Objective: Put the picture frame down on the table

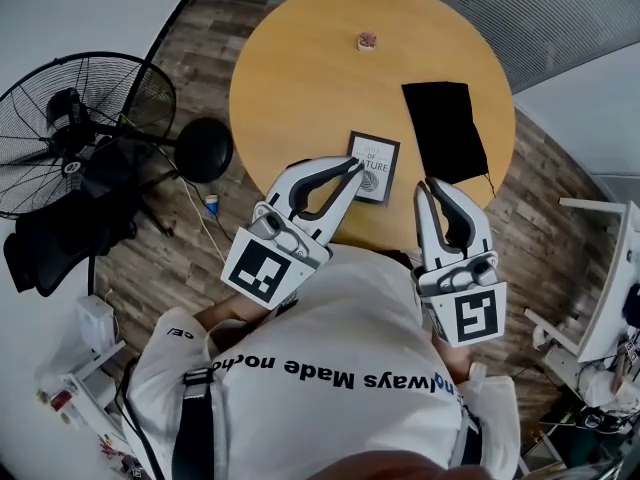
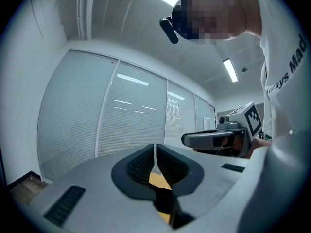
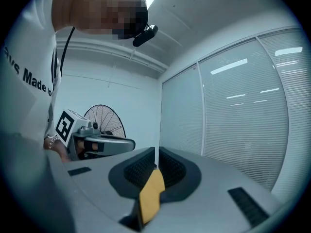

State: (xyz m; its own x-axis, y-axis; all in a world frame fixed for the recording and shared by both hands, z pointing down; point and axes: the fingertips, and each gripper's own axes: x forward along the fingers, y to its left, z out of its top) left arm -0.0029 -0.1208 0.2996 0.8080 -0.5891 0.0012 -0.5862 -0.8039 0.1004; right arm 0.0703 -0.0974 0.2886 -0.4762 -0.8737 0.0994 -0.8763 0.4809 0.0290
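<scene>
The small dark-bordered picture frame with a pale printed card [image 1: 376, 168] sits on the round light-wood counter [image 1: 300, 78], near the edge closest to the person. A flat black cloth [image 1: 445, 128] lies just beside it on the right. From straight above, the frame's face shows as a full rectangle, so it is probably lying flat, though a backward lean on a stand cannot be ruled out.

The left gripper [image 1: 355, 165] is closed, its ribbed pads meeting with nothing between them. Its tip overlaps the frame's left edge in the head view, but its own view shows only window blinds, so it seems to hover above the frame without touching it. The right gripper [image 1: 428, 183] is closed and empty too, held near the frame's right side.

If the frame is already flat, the step looks finished and both grippers need only stay clear of it. If it leans, the better course is to open one gripper, take the top edge lightly and lower it slowly, keeping it off the cloth and away from the counter's rim.
</scene>
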